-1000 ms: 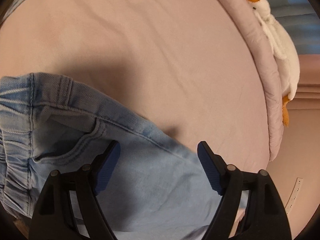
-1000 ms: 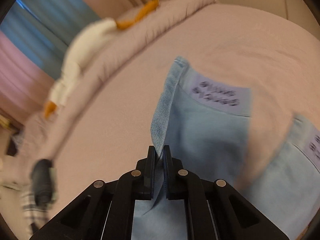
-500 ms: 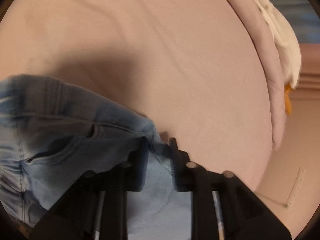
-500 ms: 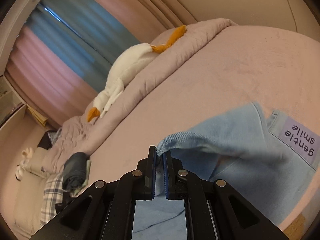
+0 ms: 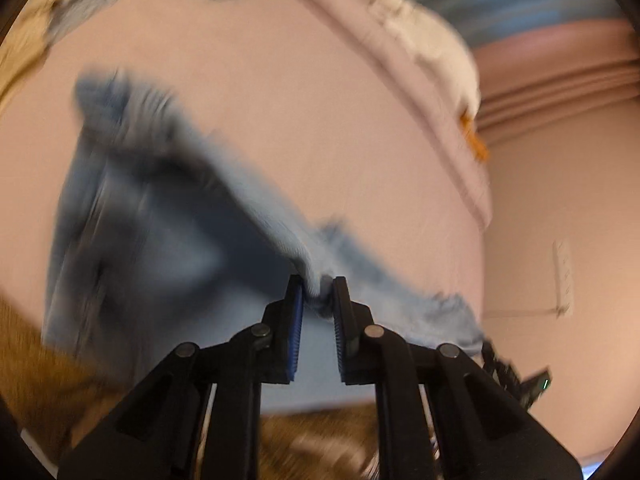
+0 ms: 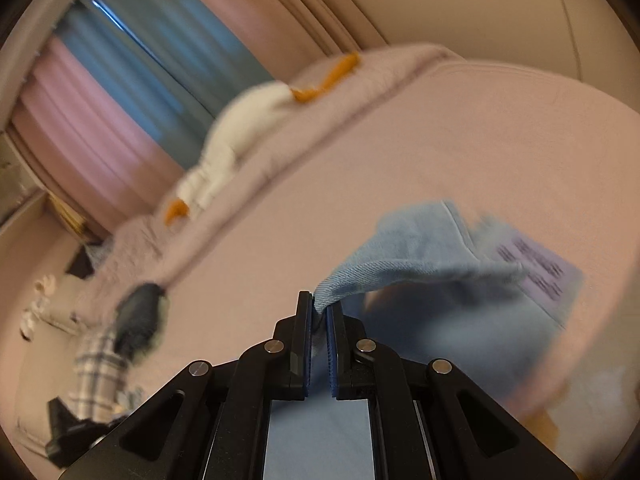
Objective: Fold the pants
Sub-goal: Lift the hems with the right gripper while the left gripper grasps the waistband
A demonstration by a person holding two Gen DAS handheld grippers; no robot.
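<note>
In the left wrist view, the left tongs (image 5: 318, 290) at lower centre are pinched nearly shut on a bunched edge of the pants (image 5: 160, 240), which trail blurred toward the upper left over the pink bed (image 5: 320, 100). In the right wrist view, the right tongs (image 6: 319, 312) at lower centre clamp another edge of the pants (image 6: 420, 256), the cloth arching right toward a lilac label (image 6: 536, 268). The step looks like carrying a gripped edge over to make a fold; next, both edges want laying down level and aligned before release.
</note>
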